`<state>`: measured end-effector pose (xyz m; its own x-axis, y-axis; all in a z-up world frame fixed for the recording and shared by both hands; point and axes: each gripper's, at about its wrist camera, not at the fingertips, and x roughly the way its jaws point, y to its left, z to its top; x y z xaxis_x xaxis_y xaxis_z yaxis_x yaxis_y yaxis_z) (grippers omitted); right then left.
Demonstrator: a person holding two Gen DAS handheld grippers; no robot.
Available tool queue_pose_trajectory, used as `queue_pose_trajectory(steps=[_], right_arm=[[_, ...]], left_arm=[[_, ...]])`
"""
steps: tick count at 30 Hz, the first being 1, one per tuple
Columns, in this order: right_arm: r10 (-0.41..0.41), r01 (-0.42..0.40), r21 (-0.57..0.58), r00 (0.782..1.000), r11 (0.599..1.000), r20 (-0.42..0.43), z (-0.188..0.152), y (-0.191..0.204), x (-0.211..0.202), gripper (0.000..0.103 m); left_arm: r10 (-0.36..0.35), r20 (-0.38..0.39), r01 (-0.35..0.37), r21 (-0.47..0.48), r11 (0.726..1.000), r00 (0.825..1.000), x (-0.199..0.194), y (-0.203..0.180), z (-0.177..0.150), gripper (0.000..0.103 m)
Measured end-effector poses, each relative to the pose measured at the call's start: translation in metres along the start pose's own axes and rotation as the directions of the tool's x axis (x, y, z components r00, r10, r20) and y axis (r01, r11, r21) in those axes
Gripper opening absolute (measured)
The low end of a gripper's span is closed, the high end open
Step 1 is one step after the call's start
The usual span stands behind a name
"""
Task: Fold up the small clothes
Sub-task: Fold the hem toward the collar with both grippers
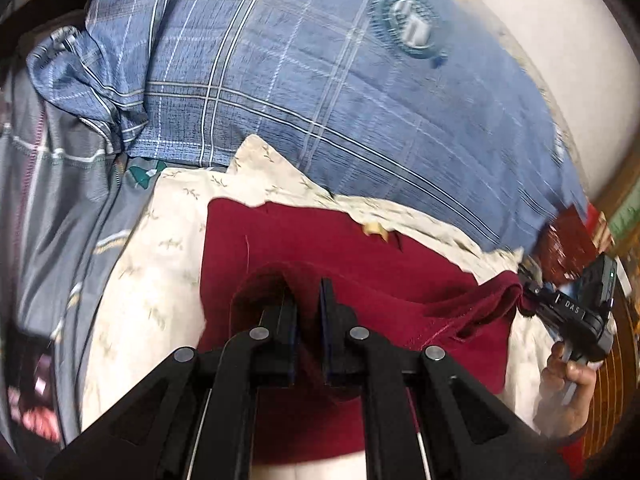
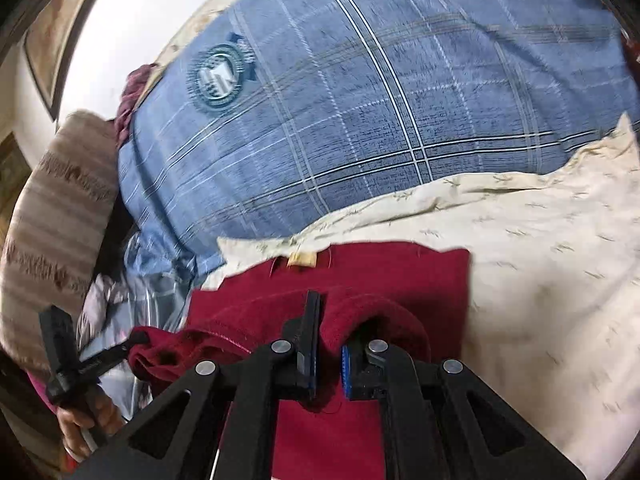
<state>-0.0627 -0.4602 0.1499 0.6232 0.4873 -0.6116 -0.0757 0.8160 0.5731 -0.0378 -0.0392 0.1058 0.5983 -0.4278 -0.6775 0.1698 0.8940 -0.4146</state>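
The dark red garment (image 1: 360, 256) lies on a cream sheet with a little leaf print (image 1: 152, 248), flat part spread out, small tan label (image 2: 302, 259) at its far edge. Both near corners are lifted off the sheet, one in each gripper.

The left gripper (image 1: 307, 300) has a fold of the red fabric bunched around its left finger; there's a narrow gap between the jaws, and whether cloth is actually pinched in it, I can't tell for sure. From the right wrist view the left gripper's tips sit right in the red corner (looks like a hold). The right gripper (image 2: 326, 336) has its jaws nearly closed, with red fabric draped over and between them. In the left wrist view it bites the garment's far right corner, pulling it into a point, the person's right hand (image 1: 570, 384) on its handle.

Beyond the garment, just past the label, a big blue plaid cover (image 1: 320, 92) with a round crest overlaps the cream sheet.
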Motion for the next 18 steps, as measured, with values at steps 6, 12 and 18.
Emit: queue_pose_trajectory(steps=[6, 12, 18], right_arm=[[-0.017, 0.021, 0.107, 0.999, 0.994, -0.034, 0.014, -0.038, 0.048, 0.014], [-0.039, 0.028, 0.118, 0.995, 0.993, 0.094, 0.023, -0.042, 0.014, 0.061], [-0.083, 0.088, -0.084, 0.995, 0.993, 0.064, 0.013, -0.003, 0.019, 0.048]], left_arm=[[-0.03, -0.012, 0.029, -0.081, 0.996, 0.999, 0.034, 0.021, 0.018, 0.018], [0.059, 0.152, -0.047, -0.084, 0.995, 0.987, 0.002, 0.029, 0.022, 0.07], [0.082, 0.115, -0.076, -0.058, 0.995, 0.99, 0.014, 0.021, 0.016, 0.07]])
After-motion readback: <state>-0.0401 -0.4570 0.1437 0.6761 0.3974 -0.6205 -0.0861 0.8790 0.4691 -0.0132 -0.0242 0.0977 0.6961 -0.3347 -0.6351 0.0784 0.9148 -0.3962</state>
